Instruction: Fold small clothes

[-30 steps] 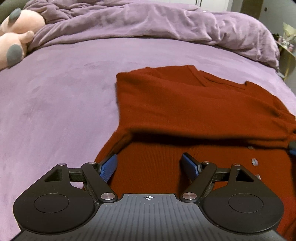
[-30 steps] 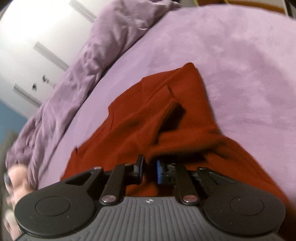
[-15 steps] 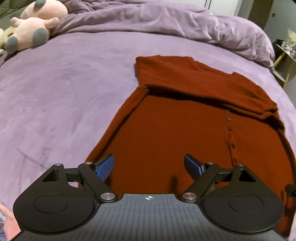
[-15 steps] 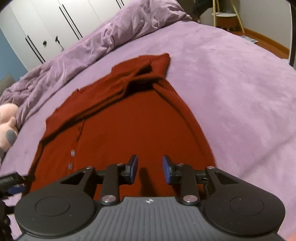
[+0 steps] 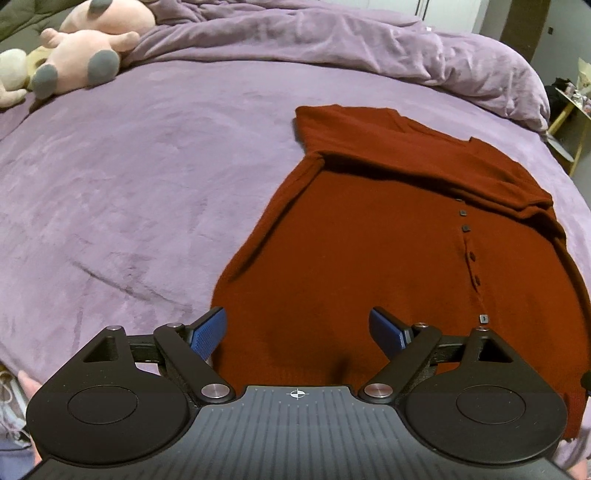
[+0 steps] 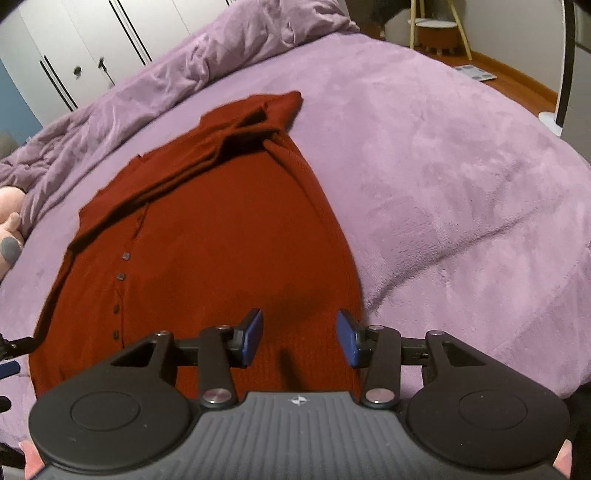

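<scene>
Each black tool [image 5: 297, 334] has blue ribbed pads [image 6: 255, 334], silver screws.

A wide bed [image 5: 129, 192] covered in soft purple plush fabric fills most of what I see. Along its far side lies a rumpled purple duvet [image 5: 332, 48], bunched into folds. At the far left corner rests a pink plush toy [image 5: 88, 55] with grey paw pads (a paler cream toy [image 5: 13, 72] sits just beside it). Beyond the bed stand white wardrobe doors [image 6: 74, 55] with dark seams. To the right, on a wooden floor [image 6: 517, 74], stands a small round stool [image 6: 437, 33] with yellow legs.
</scene>
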Demonstrator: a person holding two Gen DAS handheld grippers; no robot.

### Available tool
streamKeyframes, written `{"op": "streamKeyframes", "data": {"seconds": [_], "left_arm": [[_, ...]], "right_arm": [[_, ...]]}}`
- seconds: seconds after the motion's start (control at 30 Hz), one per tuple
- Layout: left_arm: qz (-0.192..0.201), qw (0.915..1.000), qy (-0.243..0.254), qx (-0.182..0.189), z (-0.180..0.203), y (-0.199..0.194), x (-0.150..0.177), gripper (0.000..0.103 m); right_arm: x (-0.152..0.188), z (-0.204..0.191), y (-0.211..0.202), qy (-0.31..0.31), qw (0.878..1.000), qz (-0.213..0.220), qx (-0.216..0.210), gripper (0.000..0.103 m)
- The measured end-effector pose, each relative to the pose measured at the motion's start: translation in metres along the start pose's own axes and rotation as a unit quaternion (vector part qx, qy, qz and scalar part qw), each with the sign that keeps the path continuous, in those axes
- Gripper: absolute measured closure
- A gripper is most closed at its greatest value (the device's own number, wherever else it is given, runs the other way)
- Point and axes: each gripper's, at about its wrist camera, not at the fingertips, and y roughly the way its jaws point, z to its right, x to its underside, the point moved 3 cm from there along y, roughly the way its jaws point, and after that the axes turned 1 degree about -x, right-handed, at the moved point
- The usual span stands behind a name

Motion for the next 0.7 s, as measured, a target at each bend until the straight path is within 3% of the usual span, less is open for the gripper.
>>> {"op": "streamKeyframes", "data": {"seconds": [0.2, 0.4, 0.53, 0.63, 0.7], "left_arm": [[-0.011, 0.9997, 0.014, -0.016, -0.01, 0.004, 0.003, 0.014], [-0.037, 0.9988, -0.003, 0.03, -0.038, 0.008, 0.018, 0.014], [-0.06, 0.9974, -0.023, 0.032, -0.054, 0.013, 0.029, 0.015], [-0.069, 0.9961, -0.032, 0.044, -0.059, 0.015, 0.037, 0.017], [-0.08, 0.9939, -0.041, 0.063, -0.061, 0.018, 0.04, 0.024]], "right_arm": [[-0.005, 0.0, 0.003, -0.02, 1.0, -0.011, 0.005, 0.06], [-0.001, 0.005, -0.004, -0.032, 0.999, -0.023, 0.009, 0.055], [0.005, 0.013, -0.006, -0.038, 0.999, -0.037, 0.01, 0.054], [0.008, 0.019, -0.003, -0.027, 0.998, -0.052, -0.007, 0.055], [0.01, 0.021, 0.001, -0.015, 0.998, -0.063, -0.02, 0.055]]}}
